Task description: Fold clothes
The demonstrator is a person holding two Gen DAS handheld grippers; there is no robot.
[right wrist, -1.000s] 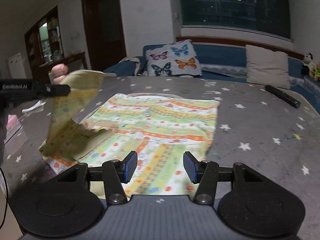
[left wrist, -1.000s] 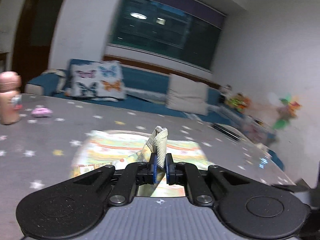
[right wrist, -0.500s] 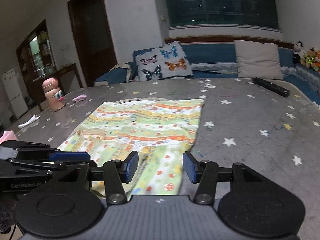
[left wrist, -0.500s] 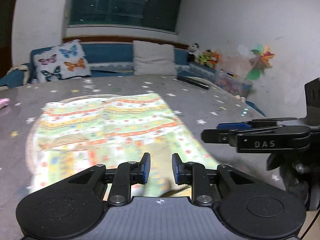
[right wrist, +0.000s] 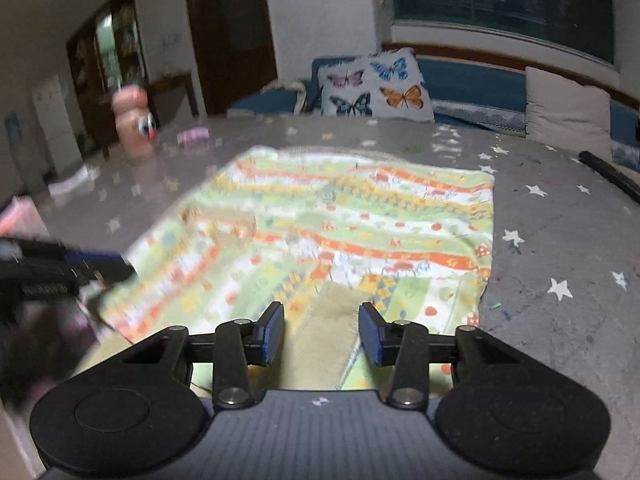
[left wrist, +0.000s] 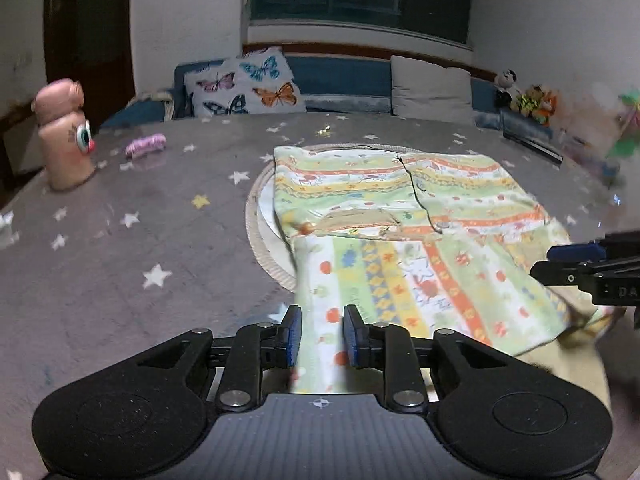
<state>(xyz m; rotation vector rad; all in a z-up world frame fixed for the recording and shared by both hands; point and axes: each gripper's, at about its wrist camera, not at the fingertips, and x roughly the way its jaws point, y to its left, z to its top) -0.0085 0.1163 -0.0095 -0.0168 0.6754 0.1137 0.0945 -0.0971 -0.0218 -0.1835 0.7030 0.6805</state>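
Note:
A child's garment (left wrist: 400, 216) with green, yellow and orange stripes lies flat on the grey star-print table cover (left wrist: 140, 240), partly over a round woven mat (left wrist: 256, 240). My left gripper (left wrist: 322, 336) is open and low at the garment's near left edge, with a strip of the cloth lying loose between its fingers. My right gripper (right wrist: 322, 332) is open wide over the near edge of the garment (right wrist: 340, 232), where a beige inner patch (right wrist: 332, 308) shows. Each gripper appears side-on in the other's view: the right gripper (left wrist: 580, 268) and the left gripper (right wrist: 80, 264).
A pink character bottle (left wrist: 64, 140) and a small pink item (left wrist: 146, 145) stand at the table's far left. A black remote (right wrist: 612, 176) lies at the far right. Behind the table is a blue sofa with a butterfly pillow (left wrist: 248, 84) and a beige cushion (left wrist: 432, 88).
One second ago my left gripper held a raised part of the garment; it has let go, and that part now lies flat. Both grippers have come down to the garment's near edge.

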